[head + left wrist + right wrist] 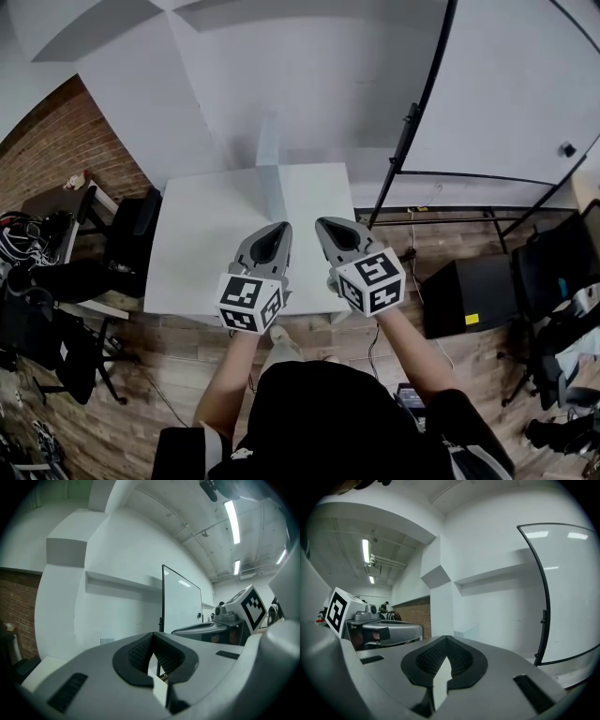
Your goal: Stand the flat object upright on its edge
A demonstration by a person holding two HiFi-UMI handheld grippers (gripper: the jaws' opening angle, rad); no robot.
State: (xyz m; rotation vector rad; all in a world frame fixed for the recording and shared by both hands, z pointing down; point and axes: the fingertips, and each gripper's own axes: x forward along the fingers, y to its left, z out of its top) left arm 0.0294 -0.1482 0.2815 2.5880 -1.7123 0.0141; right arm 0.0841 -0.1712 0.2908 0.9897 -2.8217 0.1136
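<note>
The left hand-held gripper and the right hand-held gripper are side by side over the near part of the white surface. Both have their jaws pressed together with nothing in them. A pale flat sheet seems to stand up at the far side, well apart from both.

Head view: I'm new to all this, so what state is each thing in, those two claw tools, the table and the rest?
left gripper: jaws shut, nothing between them.
right gripper: jaws shut, empty, beside the left one.
clear flat sheet: seems to stand upright at the table's far edge.
white table: level on the wooden floor.
whiteboard: upright on its stand, blank.
</note>
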